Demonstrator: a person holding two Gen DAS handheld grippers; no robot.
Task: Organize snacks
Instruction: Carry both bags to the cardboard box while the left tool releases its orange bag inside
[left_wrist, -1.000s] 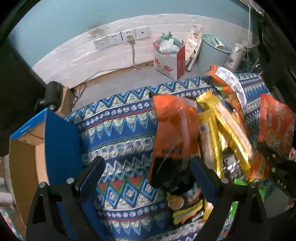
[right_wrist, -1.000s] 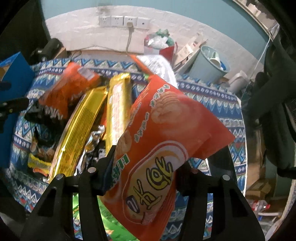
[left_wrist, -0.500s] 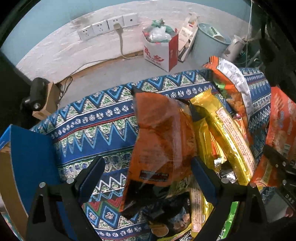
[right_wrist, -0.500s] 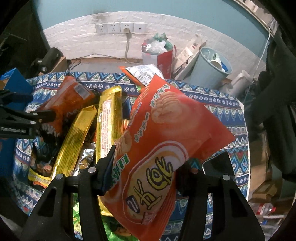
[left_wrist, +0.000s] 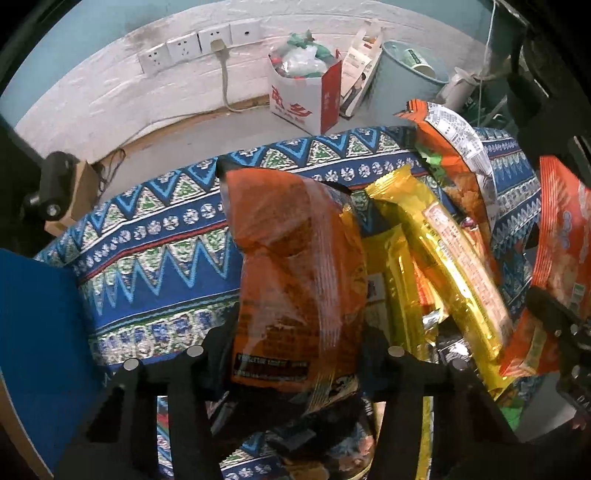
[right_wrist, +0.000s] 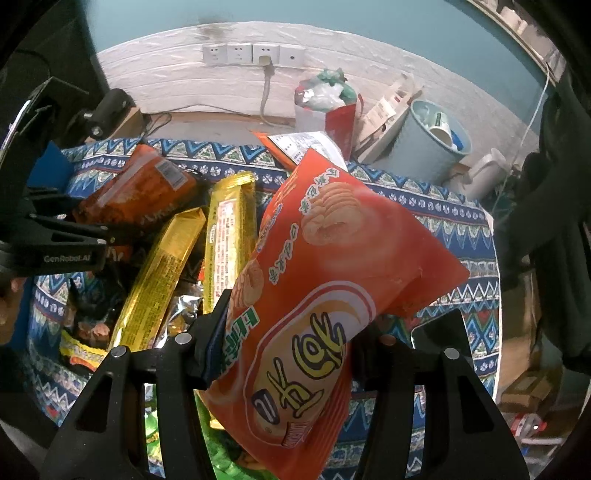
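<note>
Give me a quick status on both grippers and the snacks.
Left gripper closing on the dark orange bag. Right gripper shut on the red chip bag, held above the pile. Gold packs crowd alongside on the patterned cloth.

Orange bag hides the left fingers' pads.

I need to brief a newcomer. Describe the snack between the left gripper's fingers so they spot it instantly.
On the patterned blue tablecloth, find the snack pile. At its left edge is the orange bag, the left gripper closing around it. Unlike the gold packs beside it, it has a shiny clear strip.
</note>
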